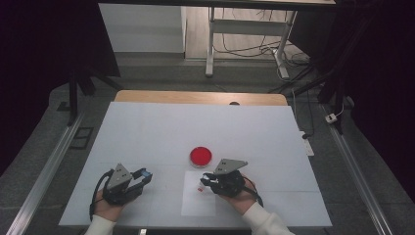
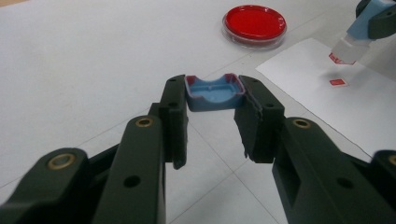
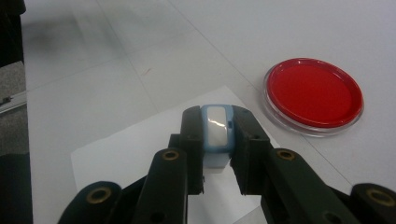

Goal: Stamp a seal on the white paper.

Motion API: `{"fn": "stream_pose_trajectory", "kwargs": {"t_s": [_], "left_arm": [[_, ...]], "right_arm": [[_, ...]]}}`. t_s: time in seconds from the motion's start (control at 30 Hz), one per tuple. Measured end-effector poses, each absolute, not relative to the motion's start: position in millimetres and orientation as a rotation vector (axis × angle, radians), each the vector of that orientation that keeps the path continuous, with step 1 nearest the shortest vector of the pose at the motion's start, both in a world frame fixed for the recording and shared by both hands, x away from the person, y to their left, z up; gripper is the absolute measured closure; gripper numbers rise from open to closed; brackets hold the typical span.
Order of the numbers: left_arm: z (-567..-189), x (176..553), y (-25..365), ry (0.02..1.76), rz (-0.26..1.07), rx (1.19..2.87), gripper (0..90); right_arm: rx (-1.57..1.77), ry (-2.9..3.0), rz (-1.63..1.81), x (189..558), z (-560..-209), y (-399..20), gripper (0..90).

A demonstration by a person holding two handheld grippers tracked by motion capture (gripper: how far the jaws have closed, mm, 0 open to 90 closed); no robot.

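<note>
My left gripper (image 1: 145, 175) (image 2: 214, 103) is shut on a small blue cap (image 2: 212, 94) (image 1: 142, 173) with a red-stained rim, held just above the table at the near left. My right gripper (image 1: 206, 180) (image 3: 217, 122) is shut on a blue and white stamp (image 3: 216, 132) (image 2: 353, 41). The stamp hangs tilted a little above a white sheet of paper (image 1: 198, 199) (image 2: 341, 109) (image 3: 126, 154), its red face turned down. A small red print (image 2: 337, 82) (image 1: 200, 189) lies on the sheet just below it.
A round clear dish with a red ink pad (image 1: 201, 155) (image 2: 254, 23) (image 3: 314, 93) sits just beyond the paper. The white table top (image 1: 147, 132) stretches wide behind it, its front edge close to the person's wrists.
</note>
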State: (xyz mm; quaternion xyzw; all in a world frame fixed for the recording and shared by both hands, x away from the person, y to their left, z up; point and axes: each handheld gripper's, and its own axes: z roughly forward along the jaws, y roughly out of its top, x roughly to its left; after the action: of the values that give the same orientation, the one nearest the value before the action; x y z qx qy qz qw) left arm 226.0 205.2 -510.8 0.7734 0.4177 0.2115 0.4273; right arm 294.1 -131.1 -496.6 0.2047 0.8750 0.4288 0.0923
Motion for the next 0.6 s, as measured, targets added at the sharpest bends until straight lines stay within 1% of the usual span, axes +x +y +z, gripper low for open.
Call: {"fn": "stream_pose_trajectory", "kwargs": {"t_s": [0.27, 0.6], "left_arm": [[-511.2, 226.1, 204.7, 1.039, 0.524, 1.936, 65.2], [-511.9, 226.4, 204.2, 1.043, 0.523, 1.935, 65.1]], "right_arm": [[0.642, 2.58, 1.304, 297.3, -496.2, -136.4, 75.3], [0.725, 2.494, 1.414, 304.4, -488.6, -155.6, 75.3]]}}
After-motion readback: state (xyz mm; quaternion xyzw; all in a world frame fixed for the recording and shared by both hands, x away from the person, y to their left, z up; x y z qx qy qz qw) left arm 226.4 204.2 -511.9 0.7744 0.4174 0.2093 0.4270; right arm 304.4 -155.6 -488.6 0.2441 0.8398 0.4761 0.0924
